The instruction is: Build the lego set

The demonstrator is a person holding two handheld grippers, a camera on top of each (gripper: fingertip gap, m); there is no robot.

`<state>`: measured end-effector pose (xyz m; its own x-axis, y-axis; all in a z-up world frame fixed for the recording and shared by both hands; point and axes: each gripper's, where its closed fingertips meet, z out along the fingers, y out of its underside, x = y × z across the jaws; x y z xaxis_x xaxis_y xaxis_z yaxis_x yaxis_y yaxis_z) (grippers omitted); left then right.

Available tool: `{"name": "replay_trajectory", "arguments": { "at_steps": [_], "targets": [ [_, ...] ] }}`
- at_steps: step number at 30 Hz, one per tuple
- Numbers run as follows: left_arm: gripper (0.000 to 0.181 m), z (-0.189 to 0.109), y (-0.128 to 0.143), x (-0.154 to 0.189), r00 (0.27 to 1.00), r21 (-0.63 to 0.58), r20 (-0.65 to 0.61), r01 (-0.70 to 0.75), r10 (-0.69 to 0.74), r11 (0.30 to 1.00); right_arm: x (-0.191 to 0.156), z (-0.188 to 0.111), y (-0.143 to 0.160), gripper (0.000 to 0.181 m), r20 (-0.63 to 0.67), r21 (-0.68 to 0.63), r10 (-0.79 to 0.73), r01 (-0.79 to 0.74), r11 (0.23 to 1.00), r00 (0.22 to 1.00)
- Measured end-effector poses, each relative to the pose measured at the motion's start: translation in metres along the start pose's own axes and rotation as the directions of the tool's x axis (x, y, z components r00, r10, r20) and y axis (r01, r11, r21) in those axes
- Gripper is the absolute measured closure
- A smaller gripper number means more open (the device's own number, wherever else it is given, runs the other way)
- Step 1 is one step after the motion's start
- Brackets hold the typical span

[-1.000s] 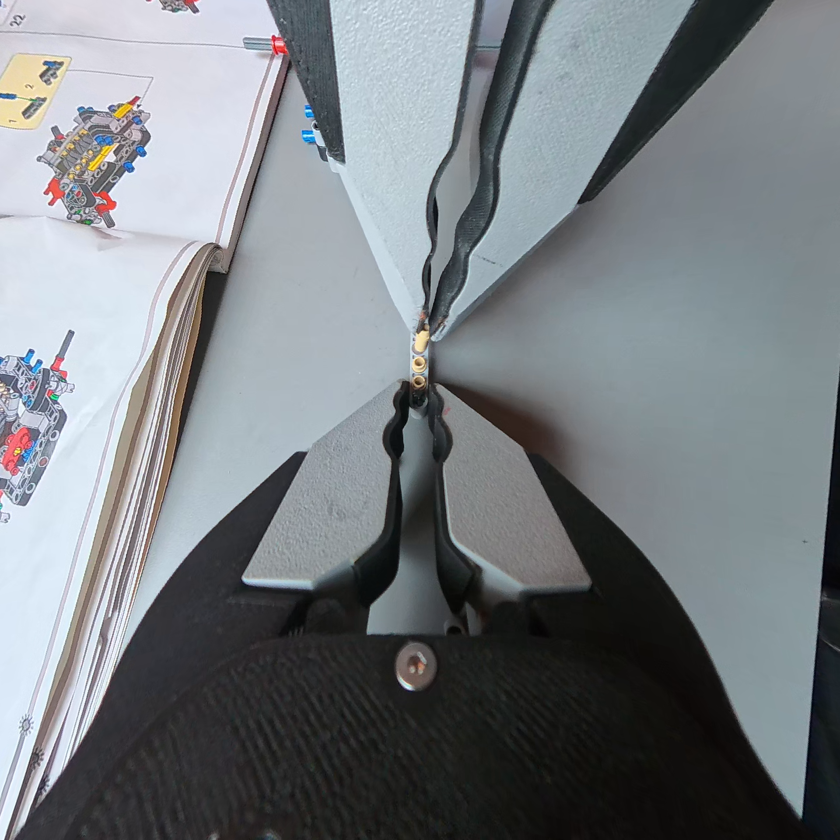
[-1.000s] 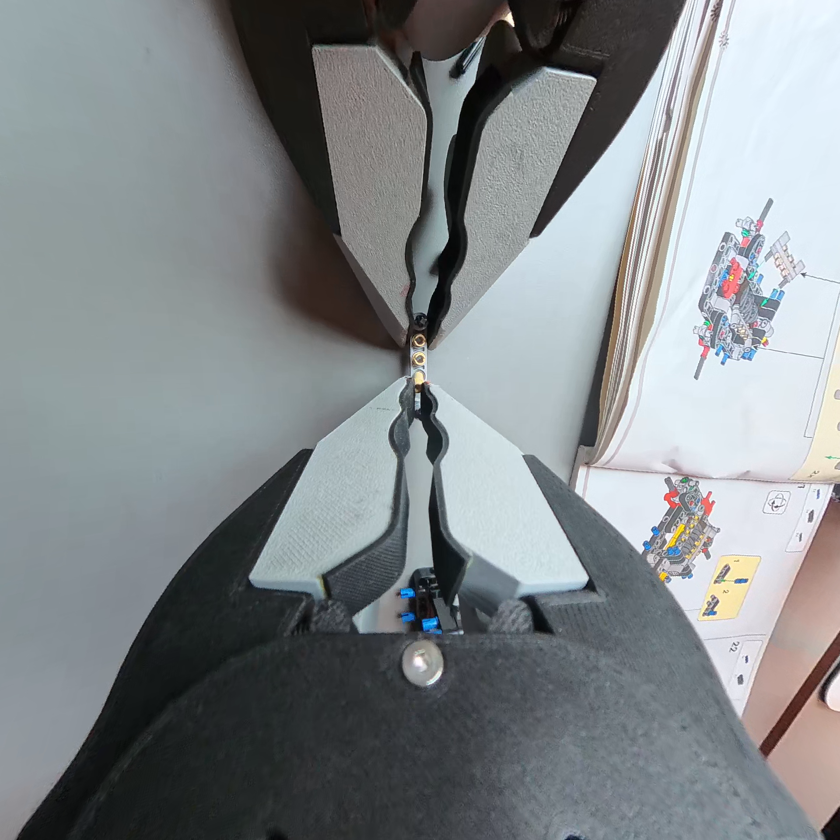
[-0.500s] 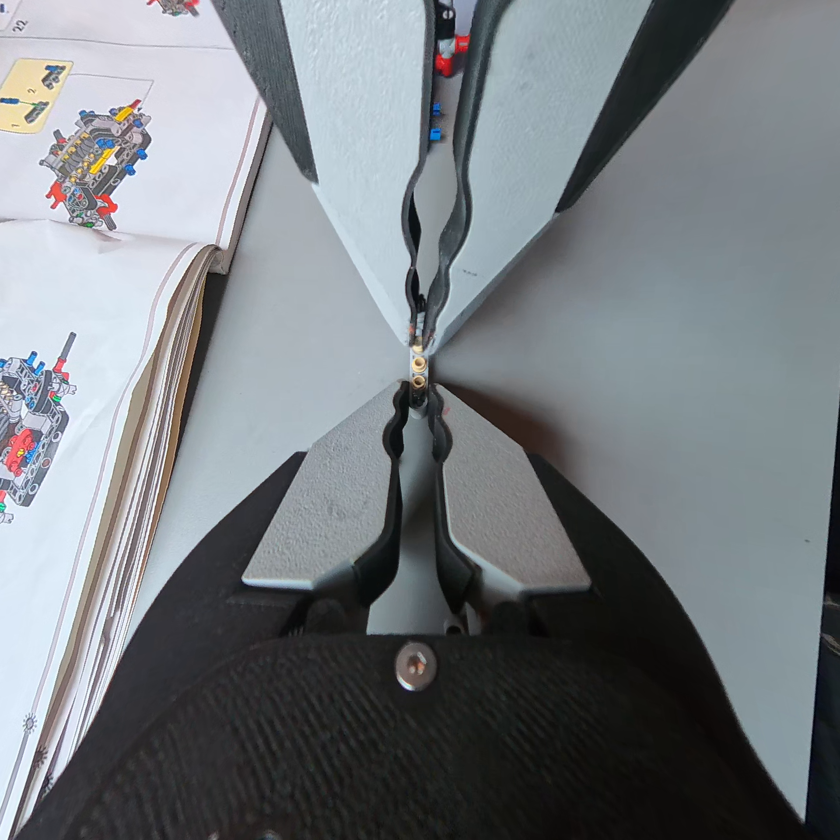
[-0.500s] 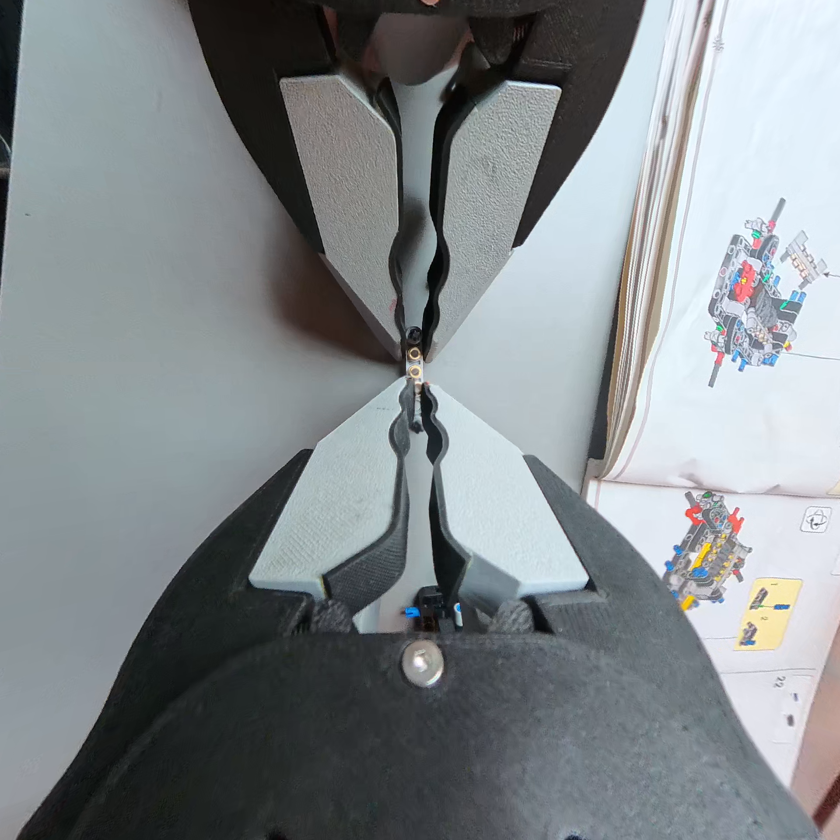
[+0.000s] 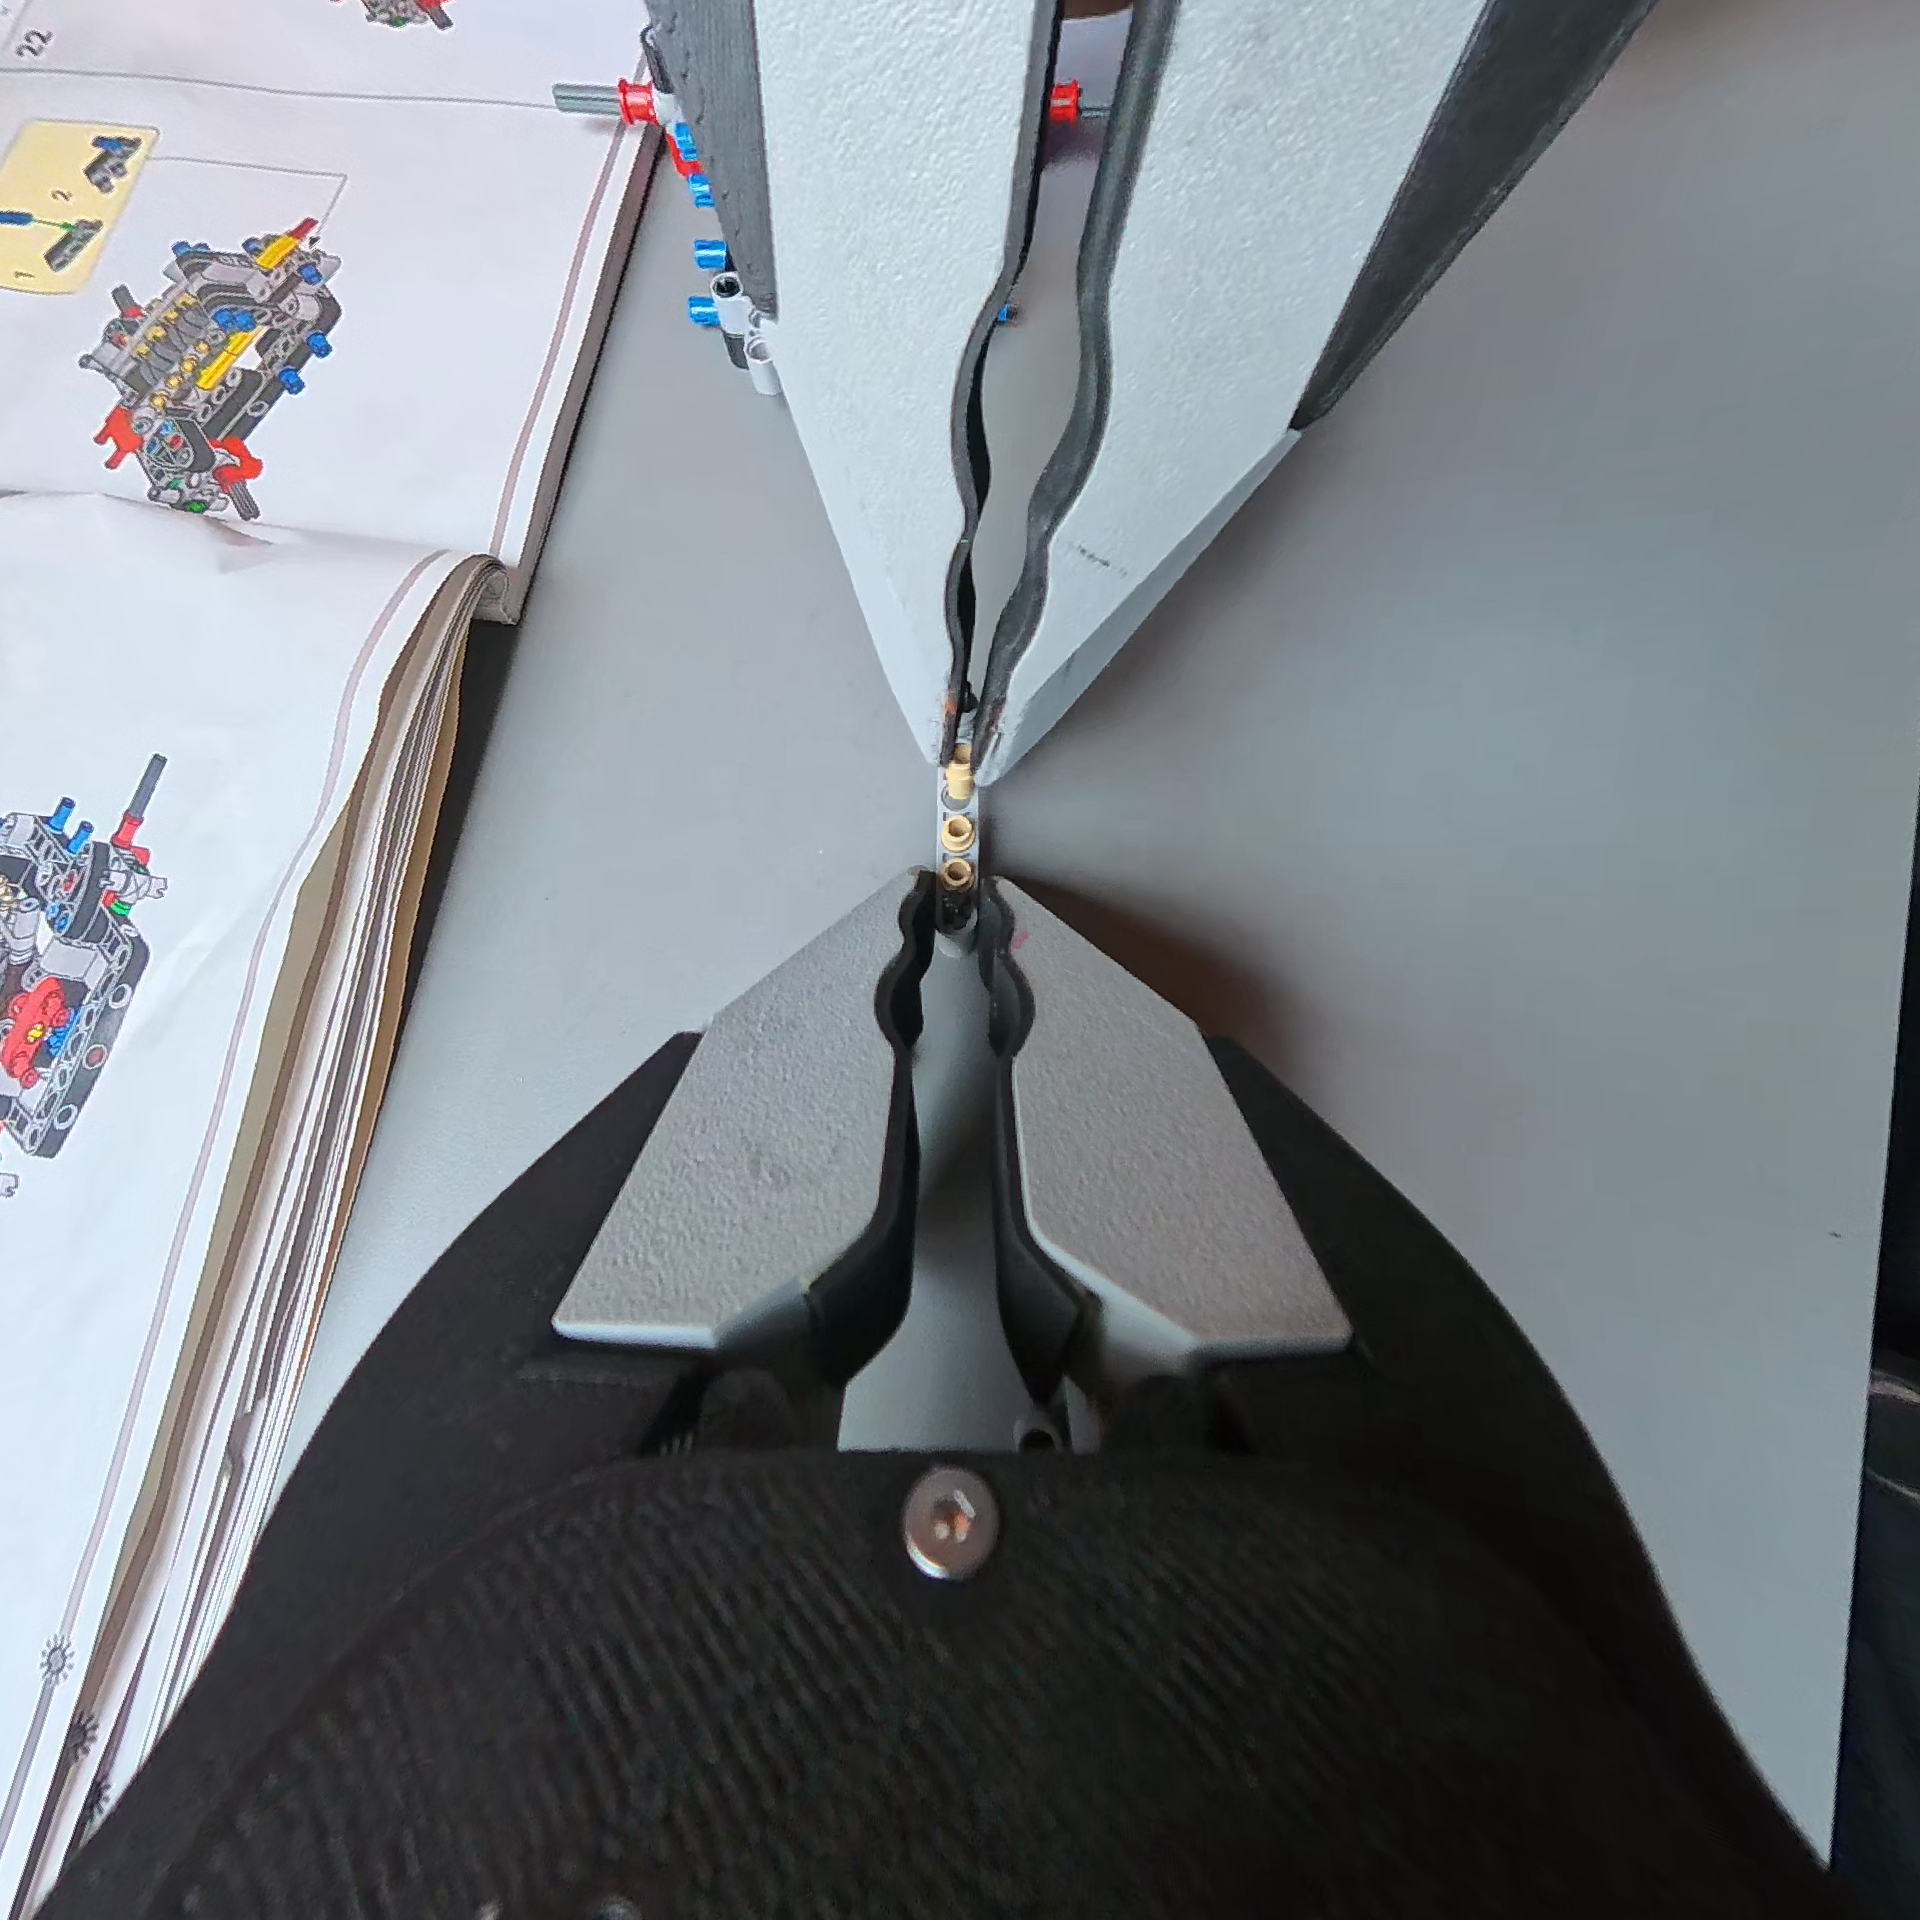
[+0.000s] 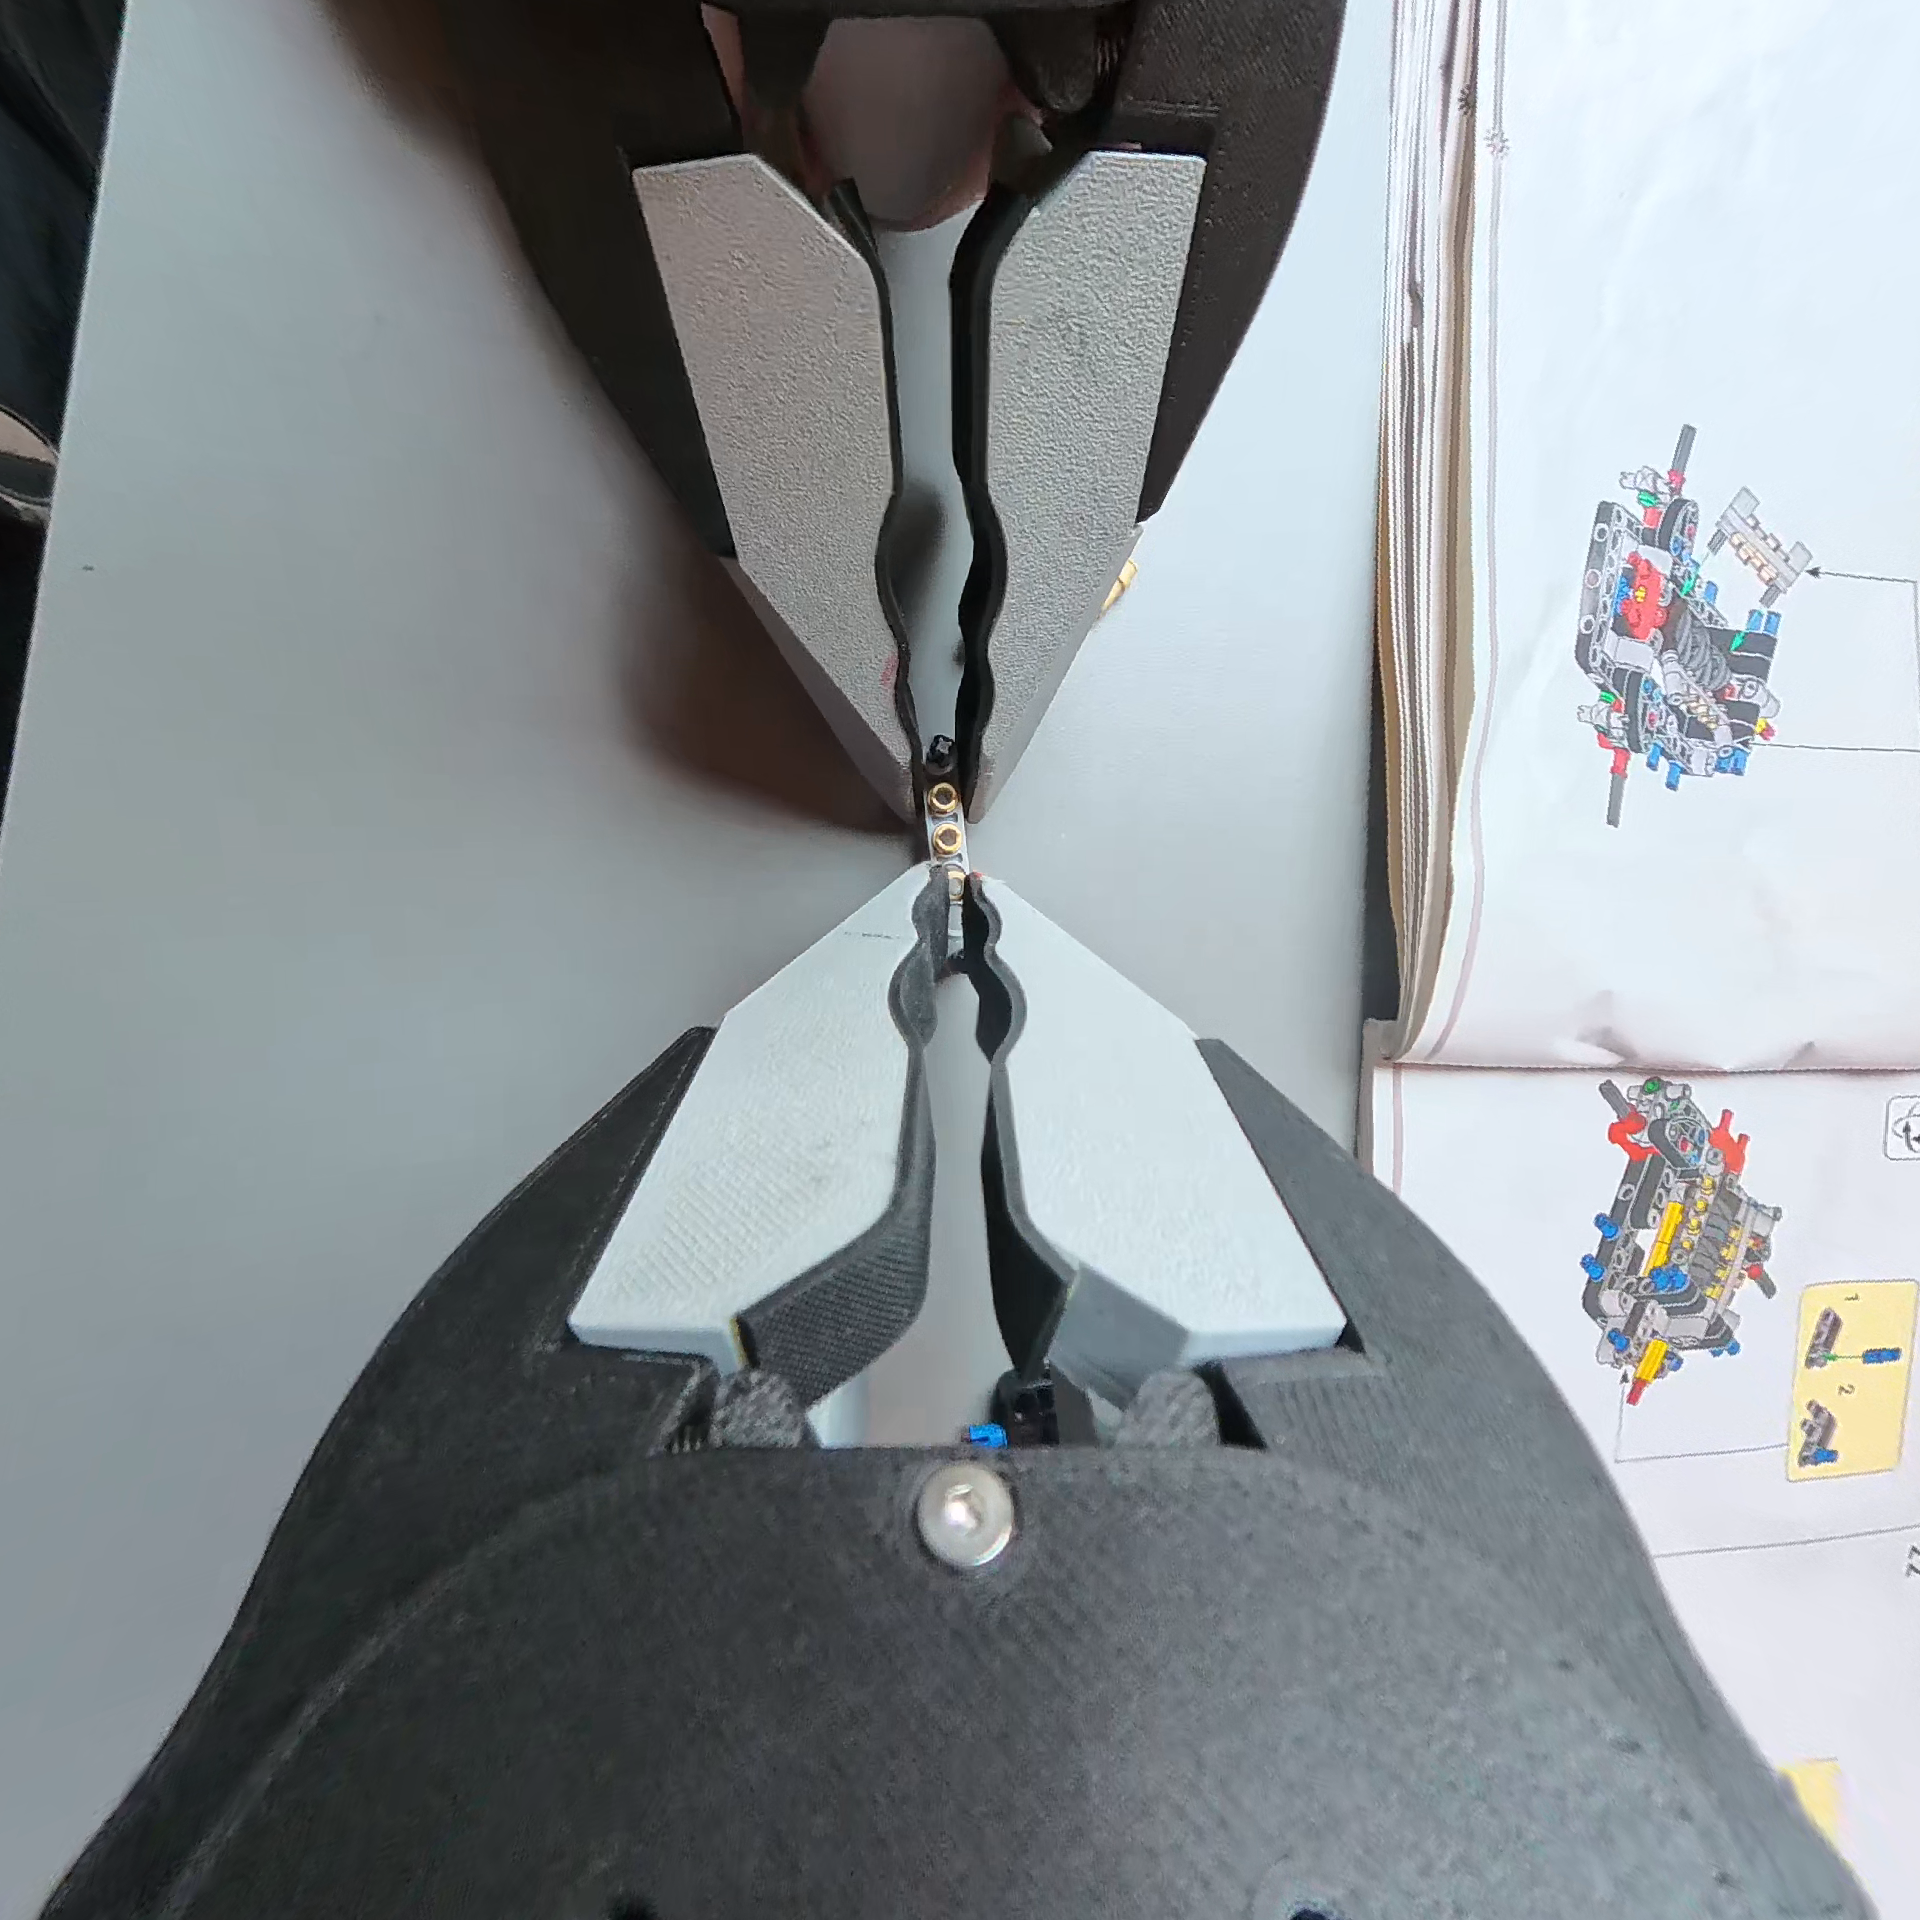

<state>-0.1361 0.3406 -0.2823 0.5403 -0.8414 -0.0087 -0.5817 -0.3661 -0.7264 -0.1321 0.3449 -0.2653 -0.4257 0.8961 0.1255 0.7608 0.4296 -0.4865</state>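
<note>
Two tongs met tip to tip over the grey table (image 5: 1507, 831). The left tongs (image 5: 958, 914) were clenched on one end of a single thin grey beam (image 5: 957, 831); the right tongs (image 6: 951, 894) pinched a tan pin at its other end. Three tan pins (image 6: 945, 836) showed along the beam. One open instruction booklet (image 5: 260, 727) lay beside them, one partly built model (image 5: 727, 301) behind. The table's far side lay bare up to its edge.

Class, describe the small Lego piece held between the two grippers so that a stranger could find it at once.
Start at the grey table, right of the open instruction book. Two grippers meet tip to tip there, left gripper and right gripper. Bridging their tips is a thin grey beam, marked out by its tan pins.
</note>
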Motion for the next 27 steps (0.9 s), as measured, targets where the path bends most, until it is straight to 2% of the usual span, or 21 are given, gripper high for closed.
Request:
{"name": "replay_trajectory", "arguments": {
  "at_steps": [6,14,18,21,27],
  "targets": [
    [0.176,-0.0001,0.0,0.0001,1.0,0.0,0.002,0.0,0.0,1.0,0.0017,0.0013,-0.0014,0.181,-0.035,0.003,-0.044,0.044,0.999,0.998],
    [0.176,-0.0003,0.0,0.0003,1.0,0.0,0.0,-0.001,0.001,1.0,-0.0007,0.0014,-0.0006,0.181,-0.005,-0.011,-0.06,0.06,0.998,0.998],
    [0.176,-0.0005,0.0002,-0.0009,1.0,-0.001,0.007,0.004,-0.004,1.0,0.0019,0.0029,-0.0016,0.181,-0.048,-0.025,-0.103,0.102,0.994,0.993],
    [0.176,-0.0006,0.0002,-0.0009,1.0,-0.001,0.007,0.003,-0.003,1.0,0.0009,0.0033,-0.0024,0.181,-0.062,0.004,-0.116,0.116,0.993,0.991],
    [0.176,0.0,0.0,0.001,1.0,0.0,-0.006,-0.002,0.002,1.0,-0.0021,0.003,-0.0009,0.181,-0.01,0.056,-0.07,0.071,0.996,0.997]
  ]
}}
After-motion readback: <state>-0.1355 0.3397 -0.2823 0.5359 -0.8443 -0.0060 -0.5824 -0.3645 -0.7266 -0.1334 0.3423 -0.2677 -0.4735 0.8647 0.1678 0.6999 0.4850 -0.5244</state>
